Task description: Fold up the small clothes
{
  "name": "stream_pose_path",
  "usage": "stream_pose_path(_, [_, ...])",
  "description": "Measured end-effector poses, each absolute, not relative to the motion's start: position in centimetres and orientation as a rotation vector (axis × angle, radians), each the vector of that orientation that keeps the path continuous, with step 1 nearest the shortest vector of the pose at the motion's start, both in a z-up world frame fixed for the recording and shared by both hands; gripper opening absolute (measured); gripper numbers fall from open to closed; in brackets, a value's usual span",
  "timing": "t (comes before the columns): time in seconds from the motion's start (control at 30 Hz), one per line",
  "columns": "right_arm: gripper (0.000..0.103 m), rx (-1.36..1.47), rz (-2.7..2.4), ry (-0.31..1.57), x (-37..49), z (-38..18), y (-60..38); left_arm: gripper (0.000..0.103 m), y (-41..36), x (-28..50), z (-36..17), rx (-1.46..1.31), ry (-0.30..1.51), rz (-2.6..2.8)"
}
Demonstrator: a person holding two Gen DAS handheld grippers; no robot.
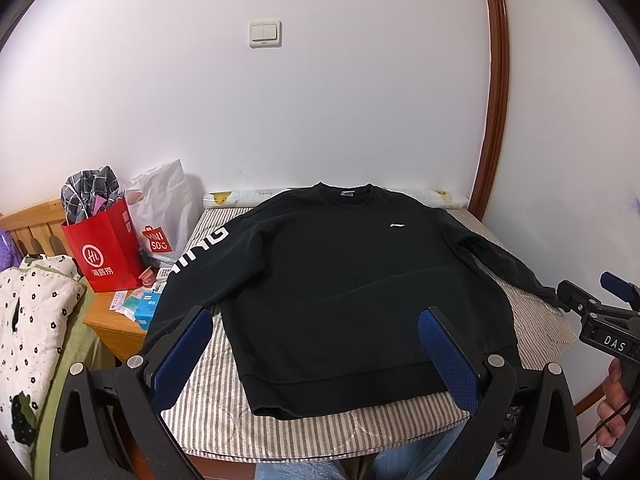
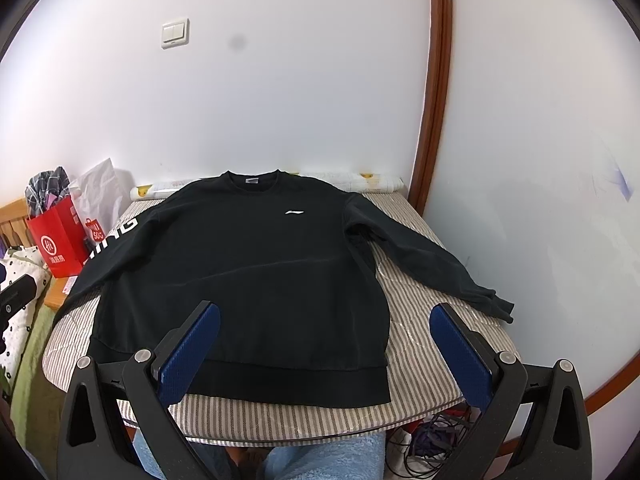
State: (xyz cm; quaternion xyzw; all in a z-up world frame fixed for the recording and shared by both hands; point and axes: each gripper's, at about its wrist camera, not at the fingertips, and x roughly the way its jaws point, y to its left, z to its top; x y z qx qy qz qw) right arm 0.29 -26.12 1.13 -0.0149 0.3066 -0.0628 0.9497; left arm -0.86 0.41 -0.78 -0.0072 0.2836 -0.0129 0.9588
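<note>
Sweatshirt spread flat, both grippers spread and empty.

The black sweatshirt (image 1: 340,280) lies face up on the striped board (image 1: 320,420), collar toward the wall, hem at the near edge. One sleeve extends off the board's left side; the other reaches toward the board's right edge. The left gripper (image 1: 316,354) hangs above the hem, fingers wide apart, gripping nothing. The right gripper (image 2: 326,350) hangs above the hem's right corner, likewise released. A red bag (image 1: 106,248) stands left of the board.
</note>
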Motion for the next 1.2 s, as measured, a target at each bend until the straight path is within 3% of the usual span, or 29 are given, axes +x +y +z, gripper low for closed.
stream_pose_path(1.2, [0.103,-0.037,-0.136,0.693,4.6,-1.9,-25.4,0.103,3.8,4.4,-3.4,-0.093,0.620,-0.035])
